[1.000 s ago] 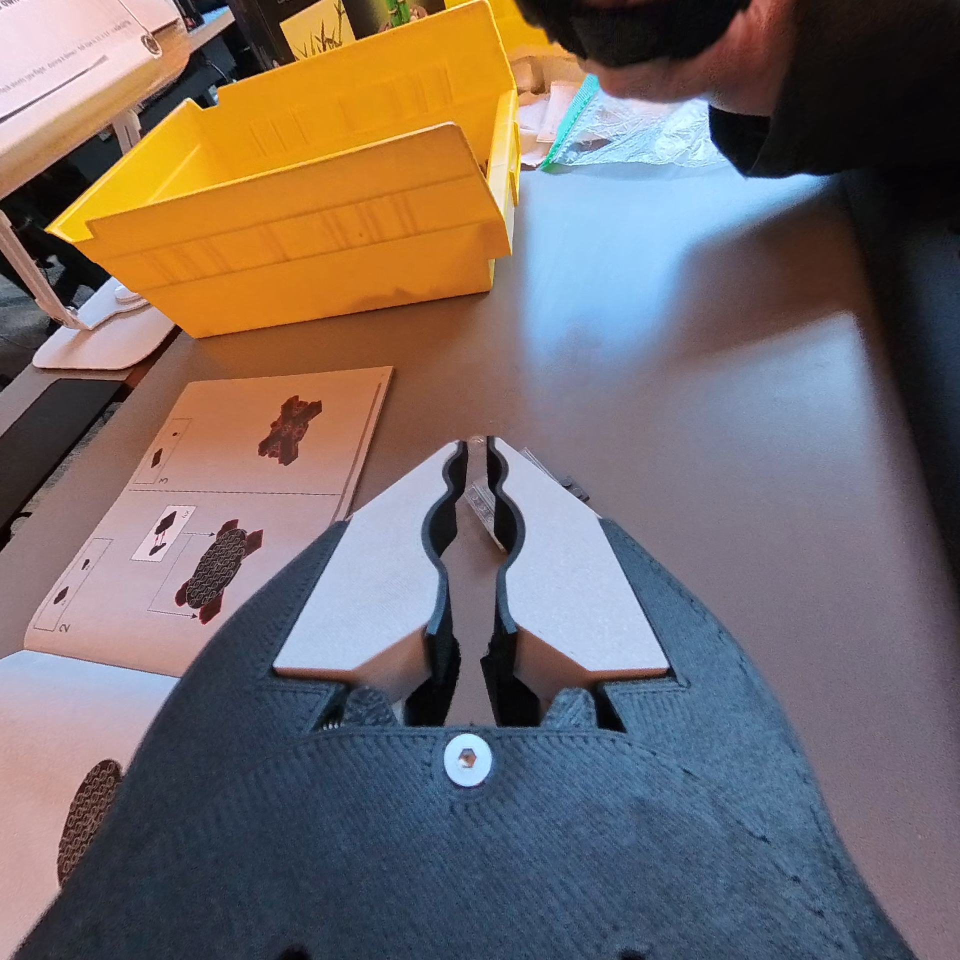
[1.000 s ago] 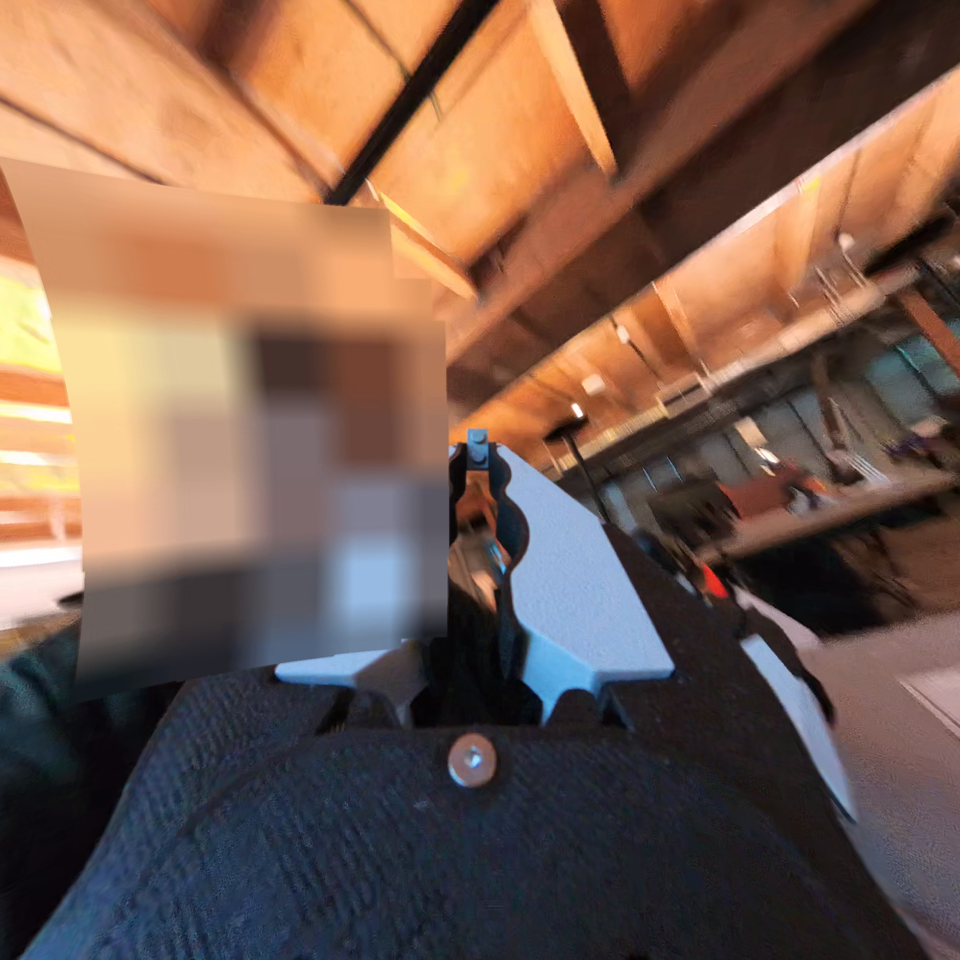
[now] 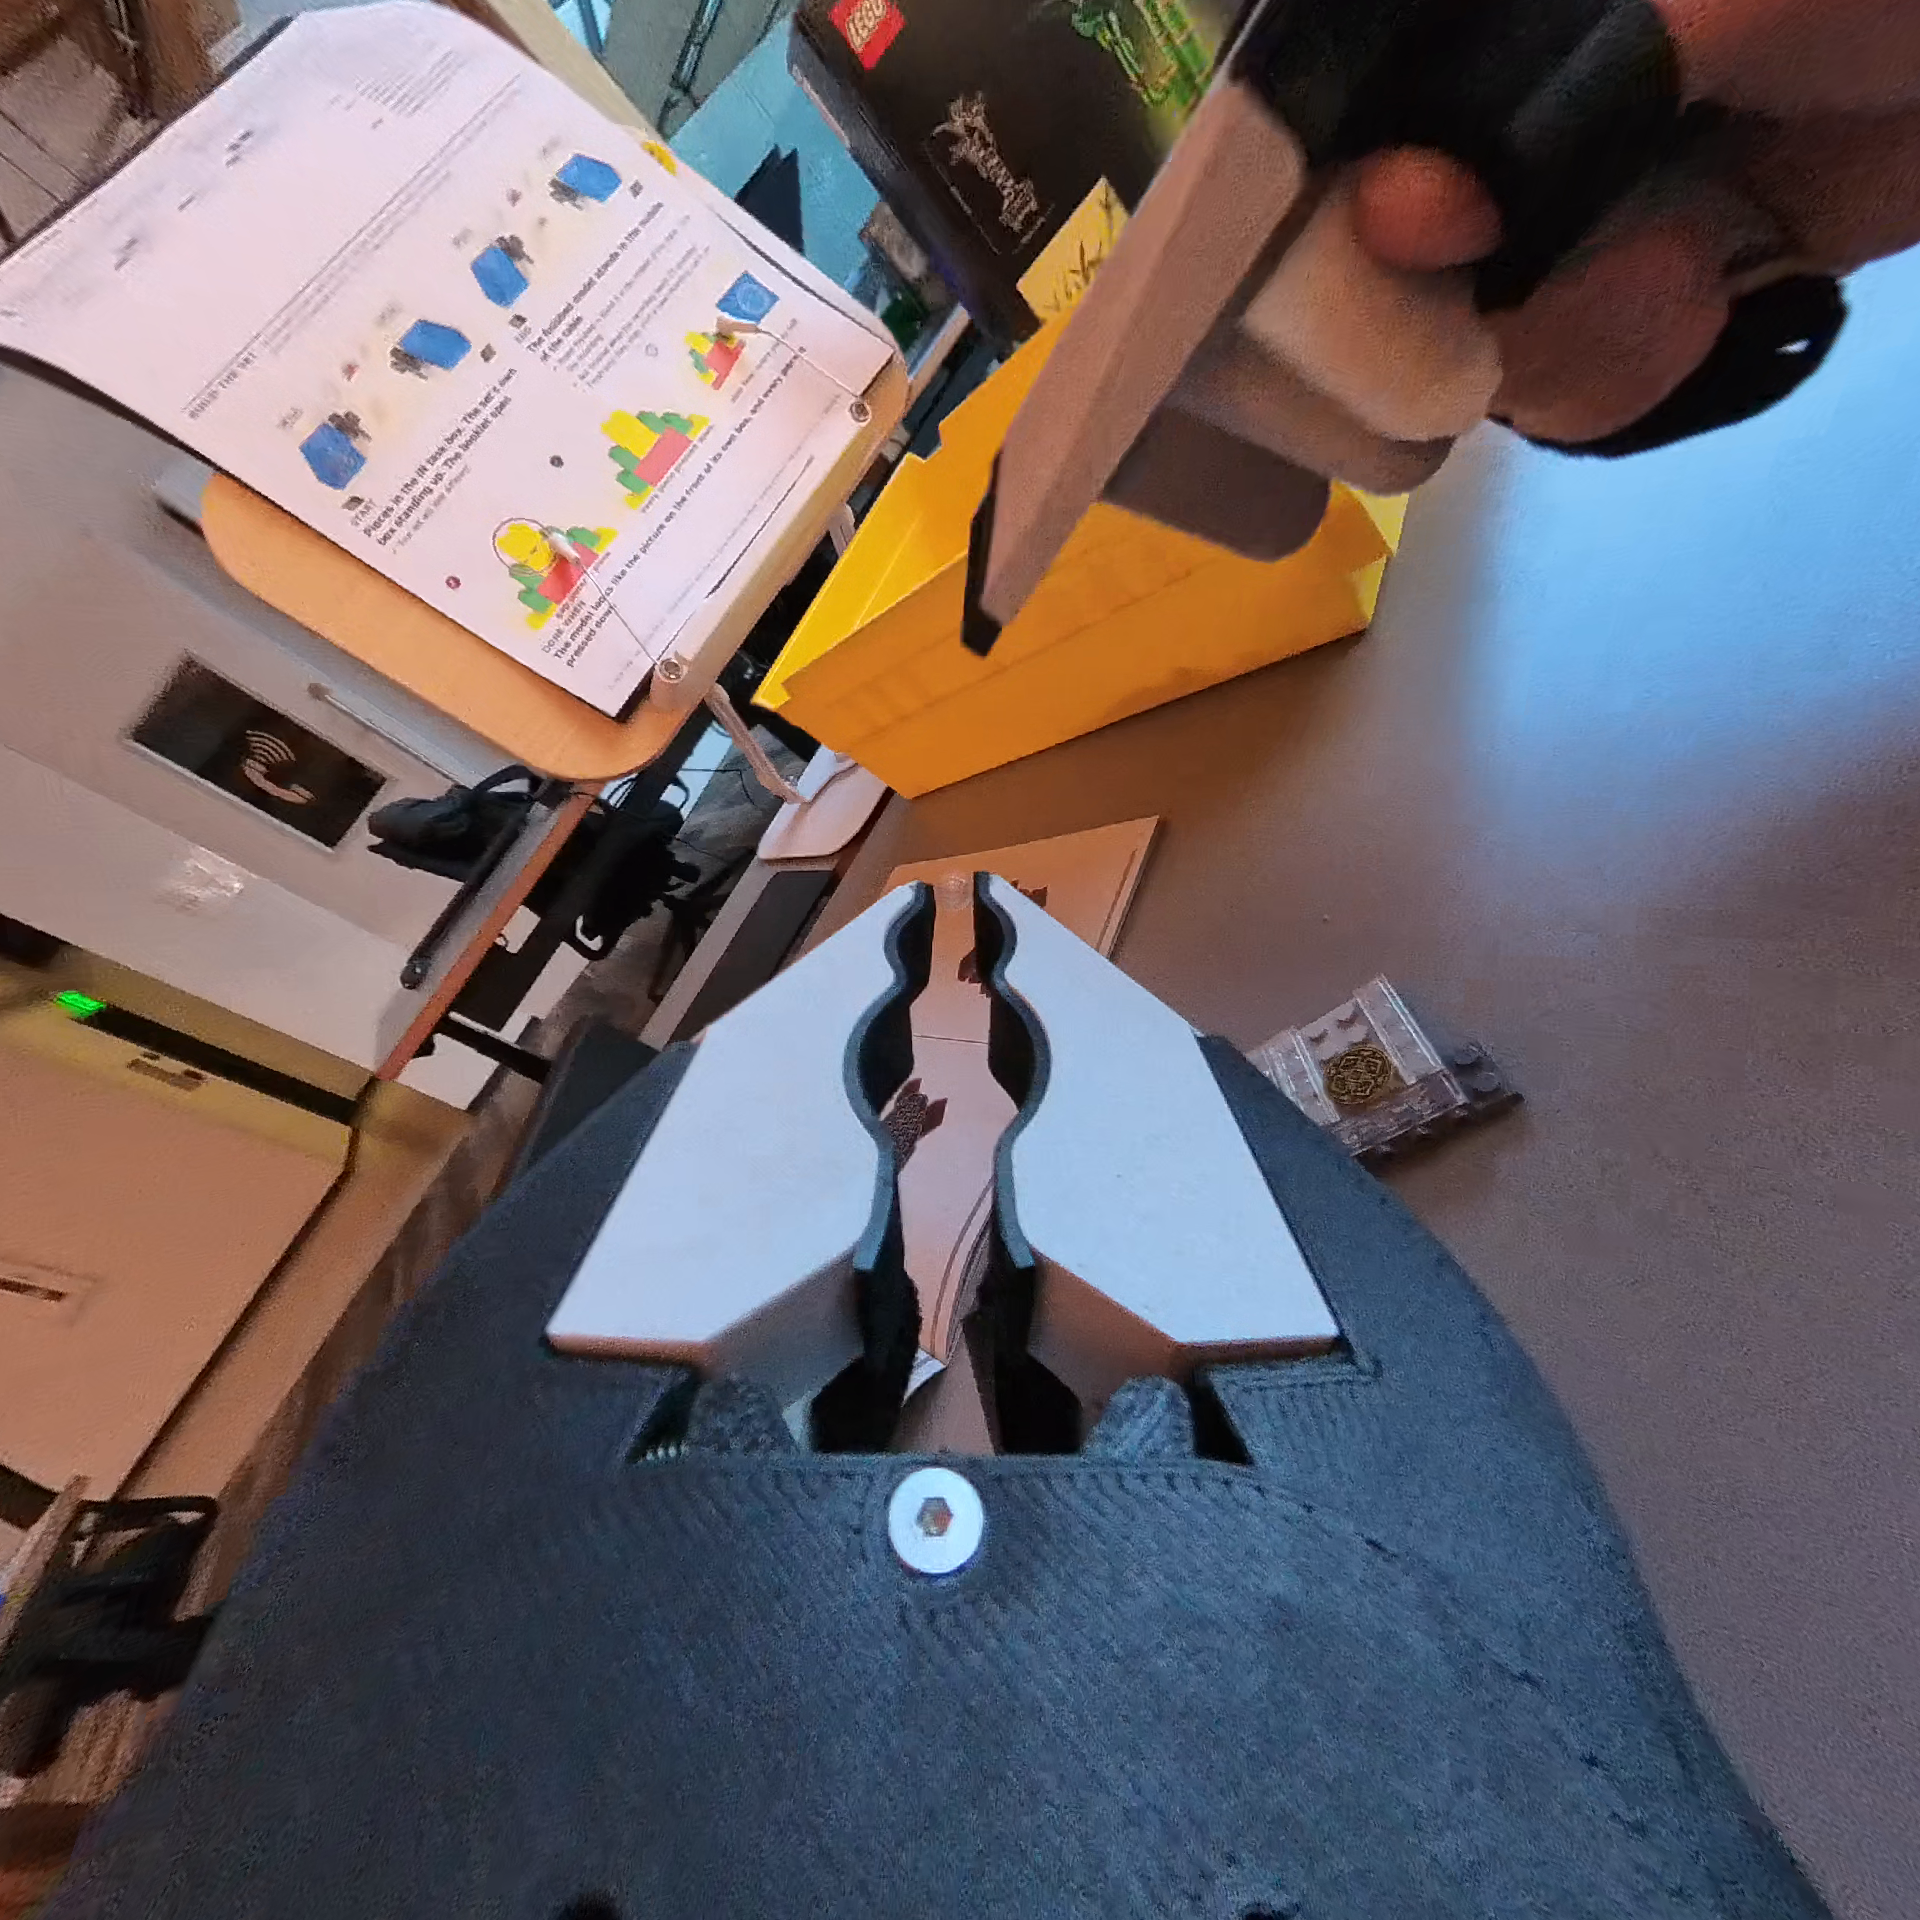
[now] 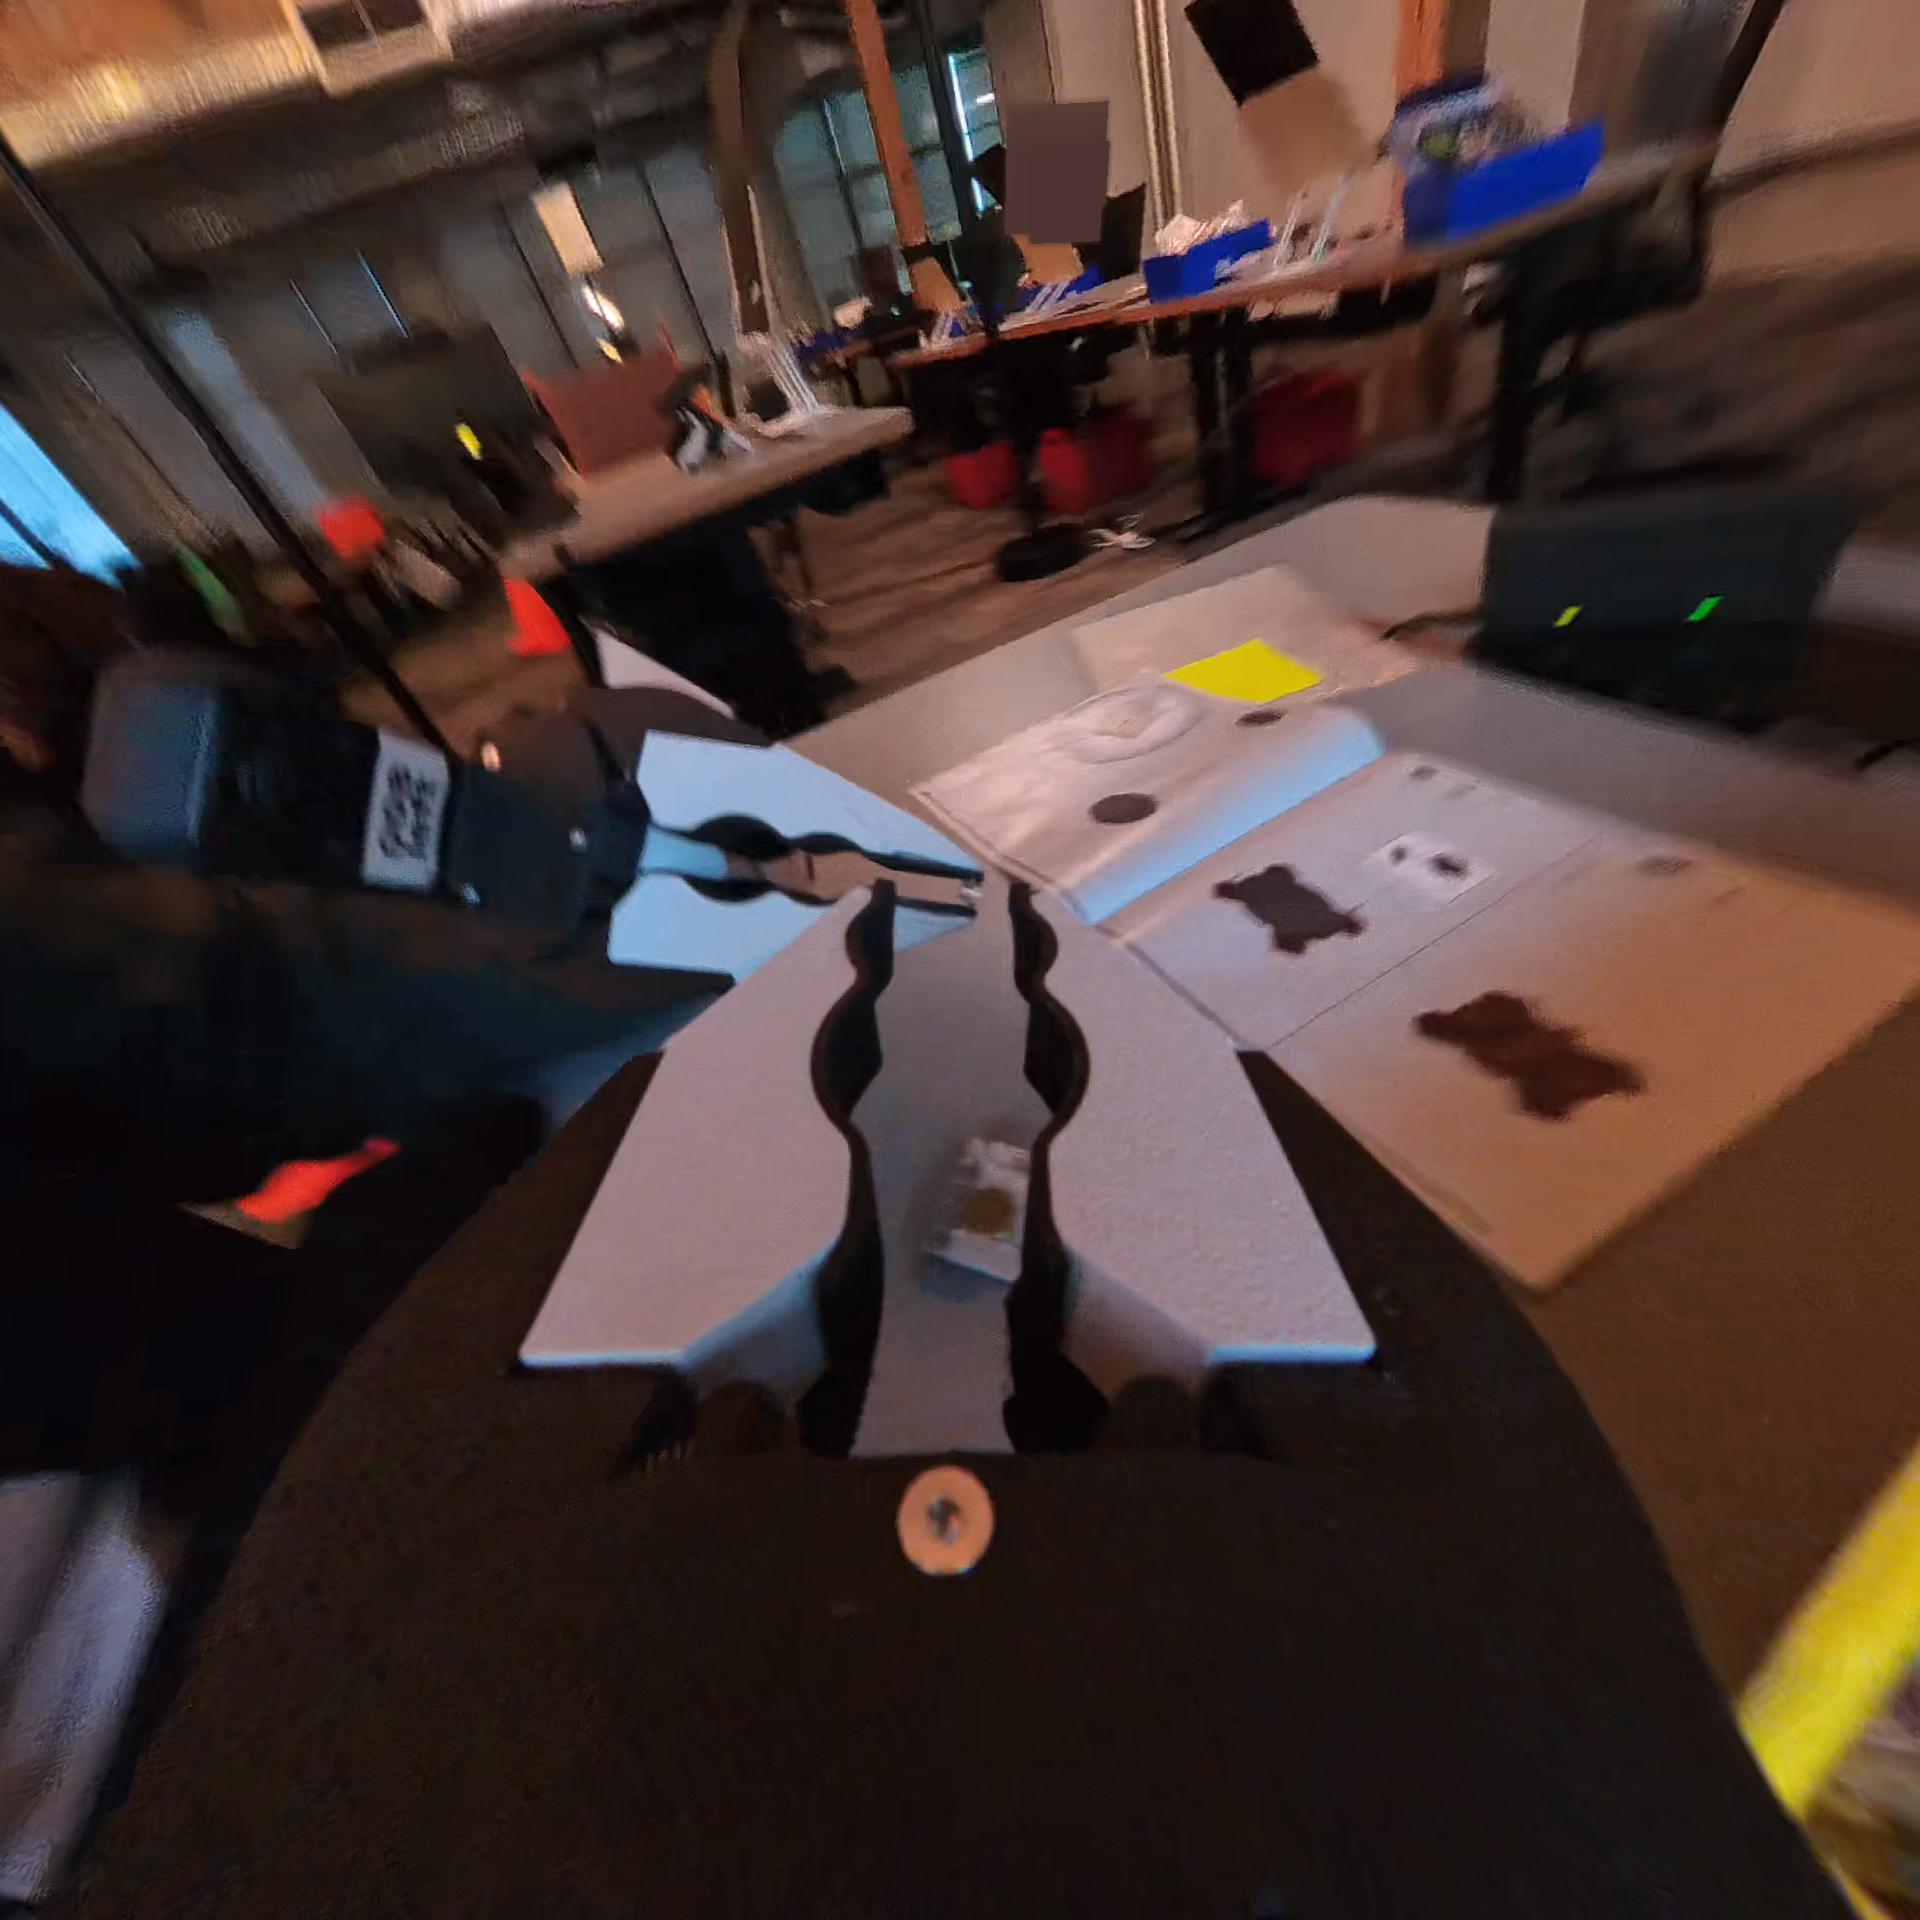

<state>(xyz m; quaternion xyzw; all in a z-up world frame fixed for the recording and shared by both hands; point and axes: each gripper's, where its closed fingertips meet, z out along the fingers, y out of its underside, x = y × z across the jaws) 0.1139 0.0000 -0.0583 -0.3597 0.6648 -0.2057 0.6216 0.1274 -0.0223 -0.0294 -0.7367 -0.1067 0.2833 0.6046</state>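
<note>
Right gripper [image 4: 945, 894] swung down from ceiling-facing toward table [image 3: 1558, 831]. Fingers now half open, empty. Clear brick plate [image 4: 977, 1210] lies below gap. Left gripper [image 3: 951, 896] lifted, nearly closed, pinching tiny clear piece [image 3: 951, 883]. Plate at its 3 o'clock, booklet [image 3: 1081, 868] at 12.

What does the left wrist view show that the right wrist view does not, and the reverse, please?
Only the left wrist view: a printed sheet on a wooden stand and a black cardboard box. Only the right wrist view: a yellow square note and far desks with blue plastic bins. Both: the open paper booklet, the small clear brick assembly with a gold emblem on the brown table, the left hand-held gripper and the open right hand-held gripper.
</note>
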